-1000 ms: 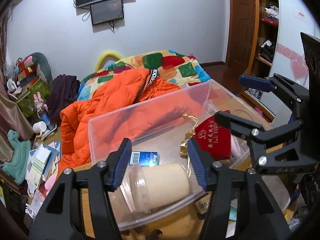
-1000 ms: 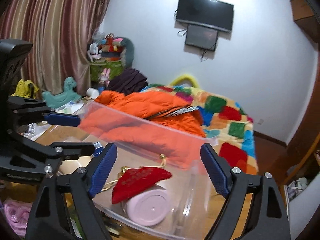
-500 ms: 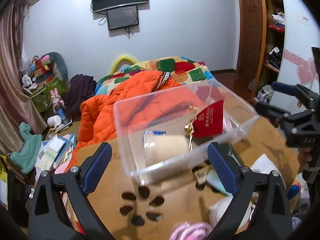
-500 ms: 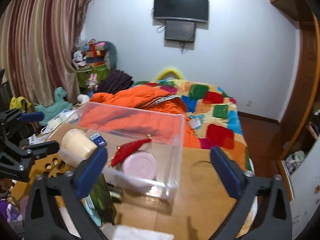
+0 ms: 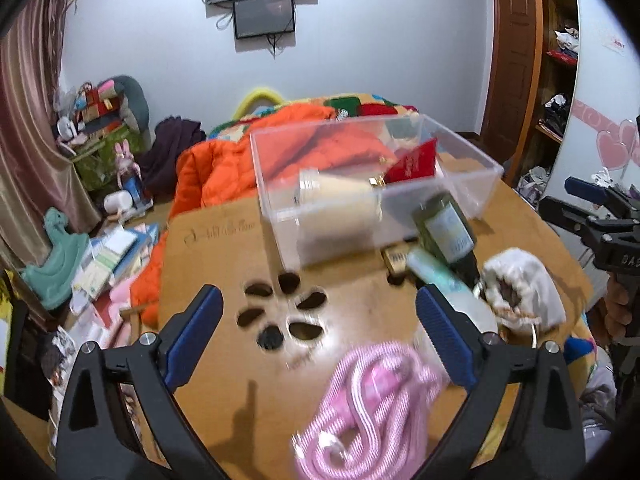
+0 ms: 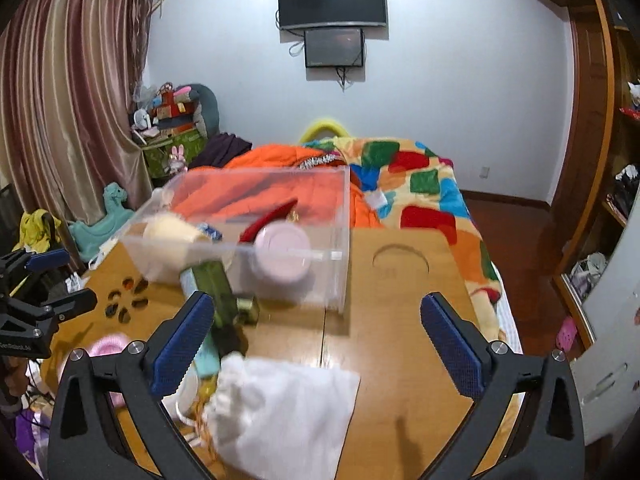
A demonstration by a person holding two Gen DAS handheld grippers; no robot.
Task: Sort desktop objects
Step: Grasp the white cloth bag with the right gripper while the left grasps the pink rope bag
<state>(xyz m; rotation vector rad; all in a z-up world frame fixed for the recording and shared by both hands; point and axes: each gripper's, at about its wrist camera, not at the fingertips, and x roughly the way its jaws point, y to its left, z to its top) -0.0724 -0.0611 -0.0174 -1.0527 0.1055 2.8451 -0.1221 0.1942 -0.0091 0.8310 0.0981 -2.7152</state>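
Note:
A clear plastic box (image 5: pixel 472 162) (image 6: pixel 340 256) stands at the far side of the wooden table (image 5: pixel 224 248) (image 6: pixel 400 320). Inside it lie a beige cup (image 5: pixel 340 194) (image 6: pixel 172 232), a red pouch (image 5: pixel 414 162) (image 6: pixel 266 222) and a pink round lid (image 6: pixel 282 250). In front of the box lie a dark green bottle (image 5: pixel 444 228) (image 6: pixel 214 280), a mint tube (image 5: pixel 430 270), a white drawstring bag (image 5: pixel 520 292) (image 6: pixel 280 400) and a pink coiled cord (image 5: pixel 368 408). My left gripper (image 5: pixel 316 332) hangs open above the cord. My right gripper (image 6: pixel 316 340) is open above the white bag, holding nothing.
Paw-shaped cut-outs (image 5: pixel 280 308) pierce the table top, and a round groove (image 6: pixel 400 260) marks its right part. Beyond the table is a bed with an orange jacket (image 5: pixel 224 168) and a patchwork blanket (image 6: pixel 416 184). Books and toys (image 5: pixel 100 256) clutter the left floor.
Both grippers opened wide and pulled back from the clear box toward the near table edge. The beige cup and pink lid, earlier between the jaws, now lie in the box.

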